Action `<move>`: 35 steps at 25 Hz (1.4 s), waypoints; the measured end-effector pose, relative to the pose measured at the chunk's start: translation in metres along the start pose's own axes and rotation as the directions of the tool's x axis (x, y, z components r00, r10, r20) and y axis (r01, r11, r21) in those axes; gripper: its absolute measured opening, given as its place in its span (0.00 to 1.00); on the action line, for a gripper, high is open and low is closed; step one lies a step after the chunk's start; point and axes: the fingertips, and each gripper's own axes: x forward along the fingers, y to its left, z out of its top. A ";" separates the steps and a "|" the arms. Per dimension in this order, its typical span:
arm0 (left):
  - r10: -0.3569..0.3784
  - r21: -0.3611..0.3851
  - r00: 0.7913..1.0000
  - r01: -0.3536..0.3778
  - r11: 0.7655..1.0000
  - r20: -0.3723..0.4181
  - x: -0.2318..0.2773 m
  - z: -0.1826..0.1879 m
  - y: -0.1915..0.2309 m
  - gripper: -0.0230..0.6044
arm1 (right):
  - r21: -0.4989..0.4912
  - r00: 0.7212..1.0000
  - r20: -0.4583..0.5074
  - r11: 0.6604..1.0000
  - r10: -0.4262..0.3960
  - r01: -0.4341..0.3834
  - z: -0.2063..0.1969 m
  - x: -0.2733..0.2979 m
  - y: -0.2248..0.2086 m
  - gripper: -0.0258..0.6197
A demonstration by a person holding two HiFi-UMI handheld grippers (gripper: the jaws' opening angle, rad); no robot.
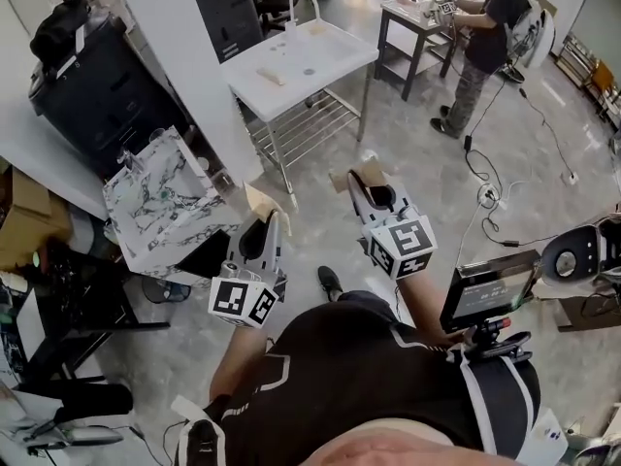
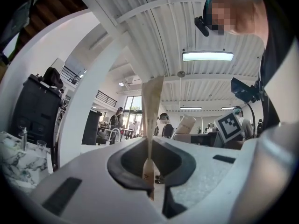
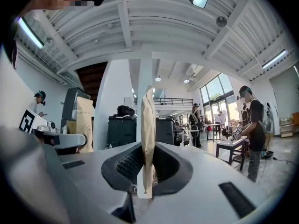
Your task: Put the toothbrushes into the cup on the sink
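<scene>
Each of my grippers holds a flat tan paper toothbrush packet. In the head view the left gripper (image 1: pixel 264 221) is shut on its packet (image 1: pixel 262 200), and the right gripper (image 1: pixel 362 197) is shut on its packet (image 1: pixel 370 175). Both point toward the white sink table (image 1: pixel 335 51) with its faucet (image 1: pixel 309 3), which stands well ahead across the floor. A tan object (image 1: pixel 272 76) lies in the basin. The cup is too small to make out. Seen edge-on, the left packet (image 2: pixel 152 120) stands upright between the left gripper's (image 2: pixel 150 164) jaws. The right packet (image 3: pixel 148 139) does the same in the right gripper (image 3: pixel 147 171).
A white column (image 1: pixel 184 56), a black cabinet (image 1: pixel 97 85) and a marble-patterned bag (image 1: pixel 165 202) stand to the left of my path. Another person (image 1: pixel 490 37) works at a small table (image 1: pixel 412 17) at the back right. Cables (image 1: pixel 495 202) lie on the floor at right.
</scene>
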 end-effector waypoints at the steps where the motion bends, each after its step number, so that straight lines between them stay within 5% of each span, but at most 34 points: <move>1: 0.003 0.005 1.000 -0.003 1.000 0.000 0.004 0.001 0.006 0.08 | -0.003 1.000 0.005 1.000 0.009 -0.009 0.002 0.009 -0.001 0.13; 15: 0.091 0.030 0.996 -0.091 0.995 0.004 0.081 0.009 0.081 0.08 | -0.001 0.995 0.018 0.996 0.093 -0.093 0.009 0.122 -0.046 0.13; 26: 0.133 0.046 0.990 -0.131 0.990 -0.041 0.138 0.000 0.104 0.08 | 0.036 0.989 0.016 0.988 0.147 -0.148 0.001 0.166 -0.082 0.13; 31: 0.160 0.065 0.986 -0.157 0.986 -0.050 0.157 -0.001 0.116 0.08 | -0.044 0.979 0.034 0.979 0.199 -0.198 0.004 0.181 -0.090 0.13; 35: 0.206 0.077 0.977 -0.201 0.977 -0.057 0.159 0.001 0.135 0.08 | 0.014 0.975 0.019 0.975 0.221 -0.221 -0.003 0.199 -0.091 0.13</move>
